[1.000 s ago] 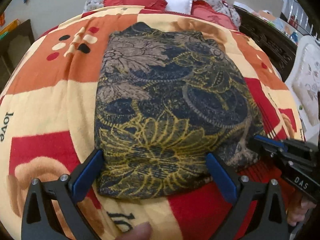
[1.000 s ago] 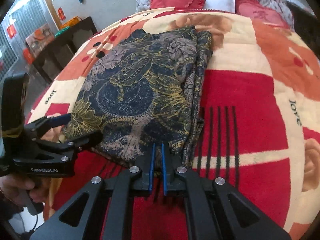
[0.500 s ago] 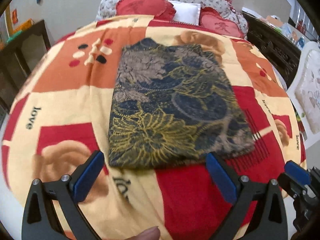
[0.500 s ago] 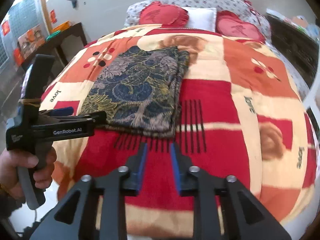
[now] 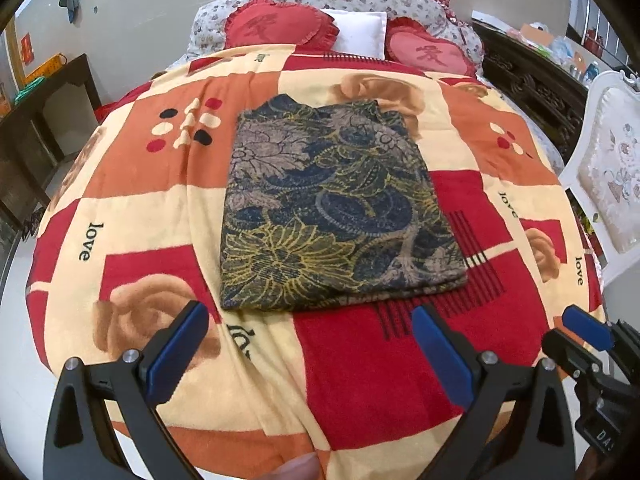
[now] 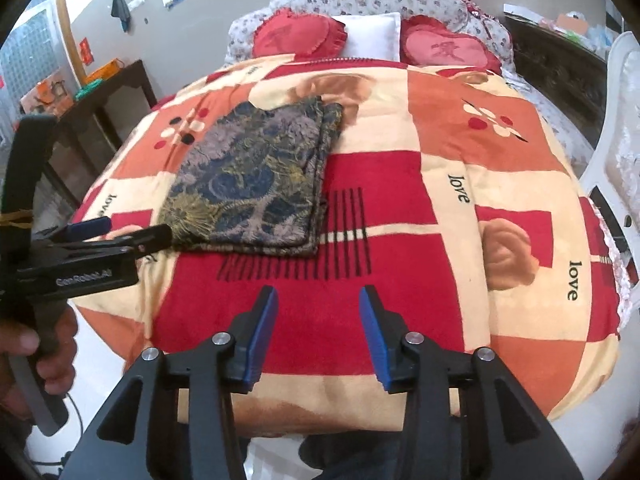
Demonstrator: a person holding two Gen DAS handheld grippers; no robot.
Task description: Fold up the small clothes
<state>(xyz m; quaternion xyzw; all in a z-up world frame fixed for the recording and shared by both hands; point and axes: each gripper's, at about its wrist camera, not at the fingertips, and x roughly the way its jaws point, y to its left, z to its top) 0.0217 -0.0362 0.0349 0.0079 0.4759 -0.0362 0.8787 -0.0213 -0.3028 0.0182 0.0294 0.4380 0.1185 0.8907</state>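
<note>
A dark floral garment (image 5: 332,204) lies folded into a flat rectangle on the patterned blanket (image 5: 140,208); the right wrist view has the same garment (image 6: 252,180) left of centre. My left gripper (image 5: 308,312) hovers open, wide, just short of the garment's near edge, with nothing between its blue pads. My right gripper (image 6: 318,296) is above the red patch of the blanket (image 6: 400,272) in front of the garment; its jaws are opening and hold nothing. Seen from the right wrist, the left gripper (image 6: 120,232) is at the left, a hand (image 6: 48,344) on its handle.
Red heart-shaped cushions (image 5: 280,24) and a white pillow (image 5: 360,32) lie at the head of the bed. A dark wooden table (image 6: 100,96) stands to the left, a carved dark headboard (image 5: 536,84) and a white chair (image 5: 608,152) to the right.
Both grippers have pulled back and up from the garment, which now lies flat and free. The right gripper, shut at the garment's near edge before, has opened.
</note>
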